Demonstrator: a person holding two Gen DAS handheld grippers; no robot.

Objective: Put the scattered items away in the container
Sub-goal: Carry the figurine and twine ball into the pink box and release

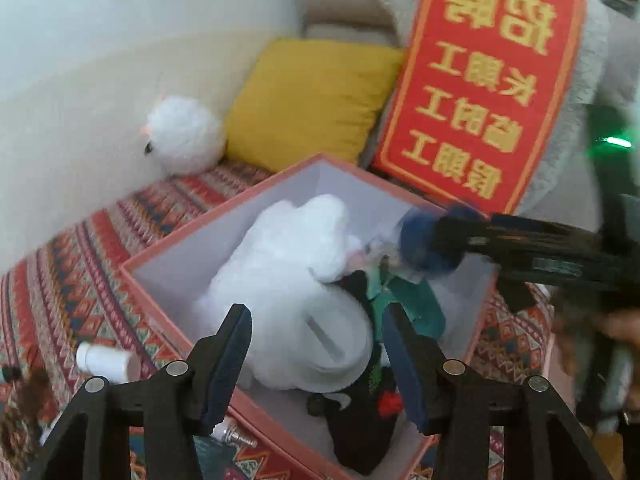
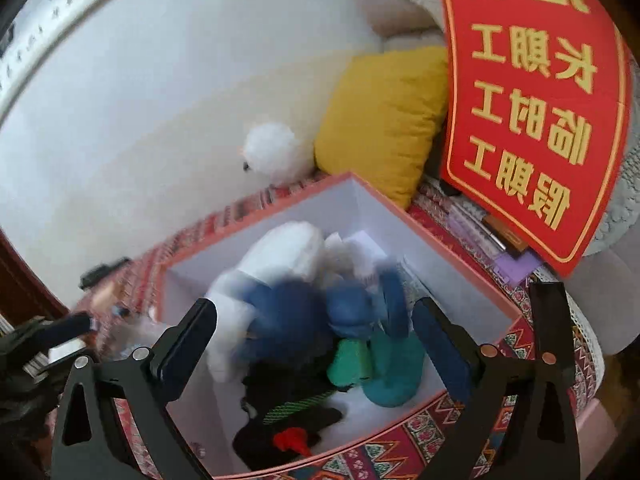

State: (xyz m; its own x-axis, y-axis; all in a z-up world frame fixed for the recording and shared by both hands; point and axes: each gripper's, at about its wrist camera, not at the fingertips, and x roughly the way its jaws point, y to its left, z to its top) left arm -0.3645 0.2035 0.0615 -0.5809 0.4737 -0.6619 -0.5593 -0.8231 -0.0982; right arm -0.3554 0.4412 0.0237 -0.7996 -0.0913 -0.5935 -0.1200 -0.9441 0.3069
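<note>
Most of the job looks done: the pink box (image 1: 160, 292) at frame centre already holds a white plush (image 1: 288, 280), a blue-haired doll (image 2: 360, 320) and a black toy (image 2: 288, 416). My left claw (image 1: 316, 360) and right claw (image 2: 316, 344) both hang spread and empty above it. Left outside: a white bottle (image 1: 106, 360) at lower left (beside the box) and, I judge, the fluffy white bird (image 1: 184, 134) at upper left.

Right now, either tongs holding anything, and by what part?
Nothing held. Left tongs and right tongs both hang open over the pink box; doll lies inside.
</note>
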